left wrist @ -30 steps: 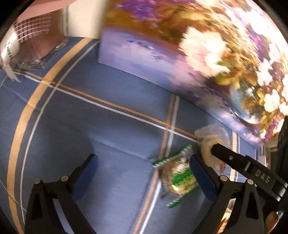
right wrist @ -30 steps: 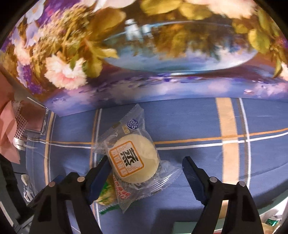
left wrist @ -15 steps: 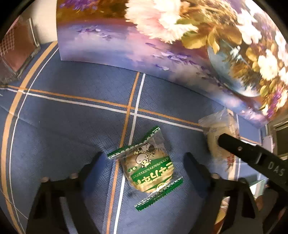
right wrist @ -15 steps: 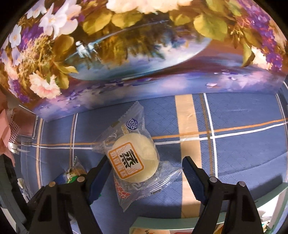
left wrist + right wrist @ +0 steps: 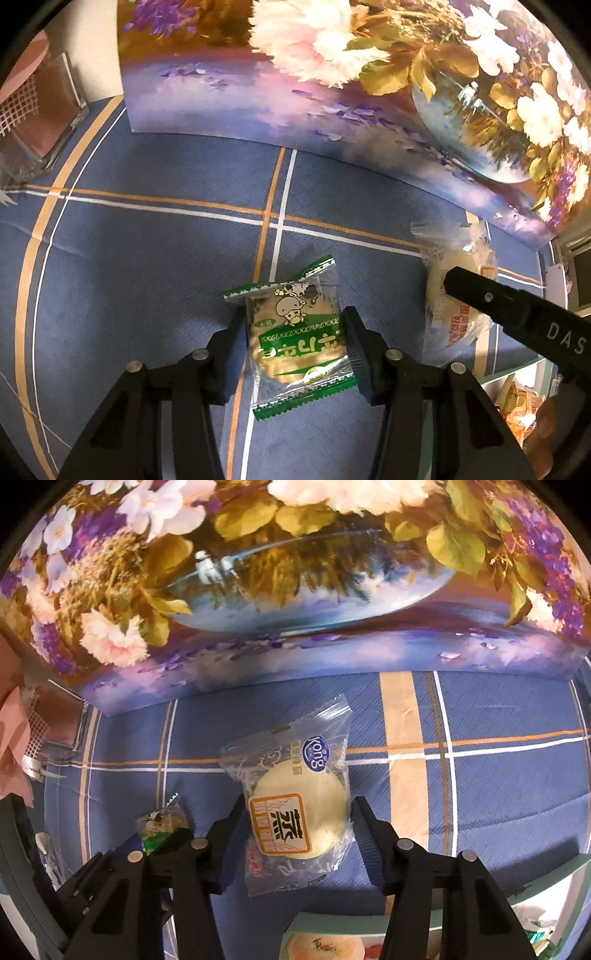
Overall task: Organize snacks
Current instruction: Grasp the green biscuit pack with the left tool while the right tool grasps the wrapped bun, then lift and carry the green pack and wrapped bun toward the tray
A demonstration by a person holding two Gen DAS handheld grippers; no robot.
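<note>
The left gripper point(image 5: 293, 347) is closing its jaws around a green-wrapped cracker packet point(image 5: 295, 341), pads at the wrapper's sides — light, crinkly, its biscuit brittle, so the grip belongs across the round middle, gently. Beside it, the right gripper point(image 5: 297, 825) is closing likewise on a clear-wrapped pale bun point(image 5: 301, 812), soft and easily squashed, its film likely slippery. Both snacks lie on a blue plaid tablecloth point(image 5: 147, 280) before a floral painted panel point(image 5: 295, 572).

Blue plaid worktop point(image 5: 147, 258) under warm light.
A floral painting point(image 5: 295, 590) stands at twelve o'clock; a glass holder point(image 5: 40, 118) at ten.
</note>
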